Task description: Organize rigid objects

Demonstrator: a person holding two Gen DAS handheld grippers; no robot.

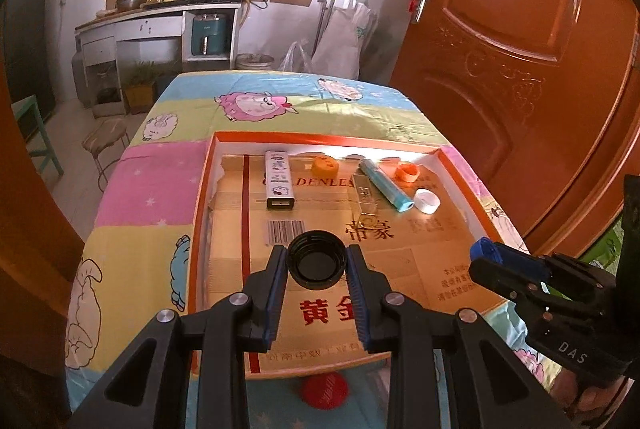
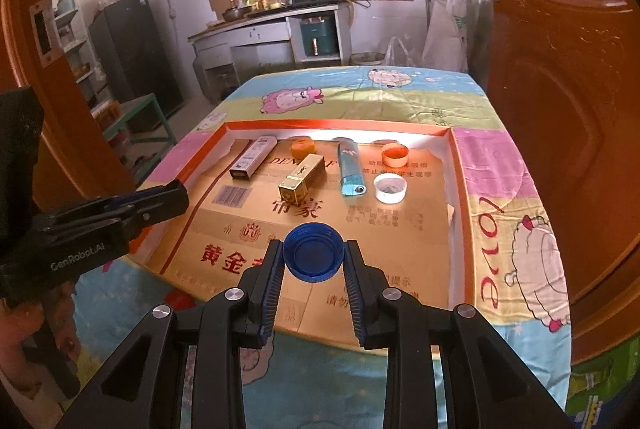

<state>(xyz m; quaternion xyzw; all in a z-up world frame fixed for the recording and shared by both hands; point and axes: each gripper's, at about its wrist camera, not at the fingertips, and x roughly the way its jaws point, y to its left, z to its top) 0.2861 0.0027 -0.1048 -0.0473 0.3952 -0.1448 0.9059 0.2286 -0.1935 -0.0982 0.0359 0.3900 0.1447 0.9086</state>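
Low in the frame over the orange-rimmed tray (image 1: 202, 181), the left gripper (image 1: 317, 265) pinches a black cap (image 1: 316, 263) and the right gripper (image 2: 314, 259) a blue cap (image 2: 314, 256), both seemingly light, stiff, slippery plastic best held across the ribbed rim.
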